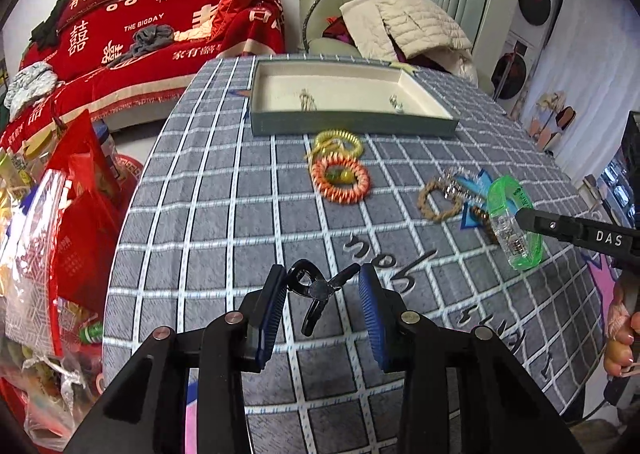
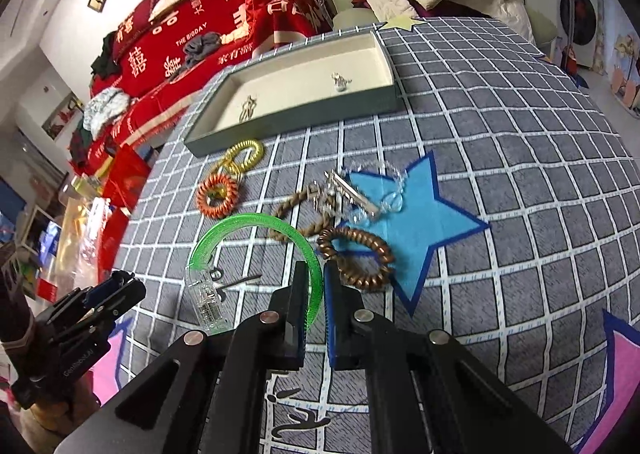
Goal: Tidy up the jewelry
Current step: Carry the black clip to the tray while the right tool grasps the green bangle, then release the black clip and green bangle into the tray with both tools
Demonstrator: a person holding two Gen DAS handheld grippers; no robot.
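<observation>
Trouble in the left wrist view centres on the black hair clip, which lies on the checked desk between the spread fingers of the left gripper. The left pad looks to touch one loop of the clip while the right pad stands apart, so an uneven squeeze could flick the springy clip sideways or pivot it out. The tray sits well beyond, at the far end of the desk, already holding two small pieces, and the yellow coil band and orange coil band lie just in front of its near wall, where a low carry might drag them.

In the right wrist view the right gripper has its fingers pressed together on the thin arc of the green bracelet, pinching it edge-on. That grip is narrow and the clear clasp block hangs at the far end of the arc, so its weight may twist the bracelet in the pads or slip it free during a lift. The brown coil band lies just beside the fingers on the blue star patch, with the braided ring and clear bead bracelet tangled near it; a swing of the green arc could snag them.
</observation>
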